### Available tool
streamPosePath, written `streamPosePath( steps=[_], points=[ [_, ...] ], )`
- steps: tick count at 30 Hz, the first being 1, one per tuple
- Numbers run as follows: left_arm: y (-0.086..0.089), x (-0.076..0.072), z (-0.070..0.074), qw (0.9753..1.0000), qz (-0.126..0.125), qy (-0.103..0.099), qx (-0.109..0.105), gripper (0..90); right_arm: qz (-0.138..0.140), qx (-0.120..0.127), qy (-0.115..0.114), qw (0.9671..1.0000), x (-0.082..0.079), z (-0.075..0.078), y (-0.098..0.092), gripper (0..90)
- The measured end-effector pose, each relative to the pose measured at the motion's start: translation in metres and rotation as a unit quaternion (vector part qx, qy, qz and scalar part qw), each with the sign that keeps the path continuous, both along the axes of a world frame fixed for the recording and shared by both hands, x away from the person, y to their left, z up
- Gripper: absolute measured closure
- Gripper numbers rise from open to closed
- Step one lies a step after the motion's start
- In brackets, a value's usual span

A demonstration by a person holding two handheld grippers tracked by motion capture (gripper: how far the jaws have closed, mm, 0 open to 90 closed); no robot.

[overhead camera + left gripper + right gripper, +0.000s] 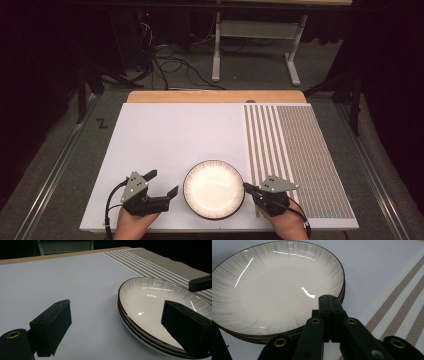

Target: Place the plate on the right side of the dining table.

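A stack of shallow white plates [213,189] with dark rims sits near the front edge of the white board [170,132]. My left gripper [163,182] stands open just left of the stack, its right jaw close to the rim and nothing between the jaws. In the left gripper view the plates [160,305] lie to the right of the gap of that gripper [120,326]. My right gripper [247,186] is shut, its tip at the stack's right rim. In the right gripper view its closed jaws [329,300] hover over the near rim of the top plate [274,287], holding nothing.
A woven placemat [300,155] with brown stripes covers the right part of the board, beside the plates. The wooden table edge [215,96] runs along the back. Beyond it are cables [170,65] on the floor and a white frame [255,30].
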State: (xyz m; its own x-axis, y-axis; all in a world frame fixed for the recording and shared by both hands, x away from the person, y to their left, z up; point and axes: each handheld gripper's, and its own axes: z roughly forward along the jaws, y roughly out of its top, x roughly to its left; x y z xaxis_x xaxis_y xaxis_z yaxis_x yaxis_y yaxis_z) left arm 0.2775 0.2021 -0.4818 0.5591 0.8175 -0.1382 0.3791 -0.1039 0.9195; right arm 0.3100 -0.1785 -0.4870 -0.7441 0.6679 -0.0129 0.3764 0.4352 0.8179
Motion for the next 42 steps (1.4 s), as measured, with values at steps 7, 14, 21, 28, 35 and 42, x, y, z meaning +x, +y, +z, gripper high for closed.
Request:
streamPosePath(
  steps=[7,14,21,28,35,42],
  points=[
    [0.001,0.000,0.000,1.0000,-0.001,0.004,-0.003,10.4,0.004,-0.002,0.001,1.0000,0.000,-0.001,0.003,90.0],
    [0.001,0.000,-0.001,0.9999,-0.005,0.009,-0.007,10.9,0.019,-0.007,0.003,0.9998,-0.001,-0.002,0.011,90.0],
    [0.002,0.000,0.000,0.9999,-0.006,0.012,-0.011,11.4,0.024,-0.011,0.005,0.9996,-0.001,-0.004,0.020,90.0],
    [0.002,0.001,-0.001,0.9998,-0.010,0.016,-0.008,12.6,0.025,-0.017,0.006,0.9995,0.000,-0.004,0.023,90.0],
    [-0.003,0.001,-0.003,0.9996,-0.018,0.022,-0.005,15.4,0.025,-0.015,0.006,0.9995,0.002,-0.005,0.023,90.0],
    [-0.003,0.001,-0.003,0.9995,-0.019,0.024,-0.006,15.5,0.022,-0.017,0.009,0.9996,0.002,-0.004,0.023,90.0]
  ],
)
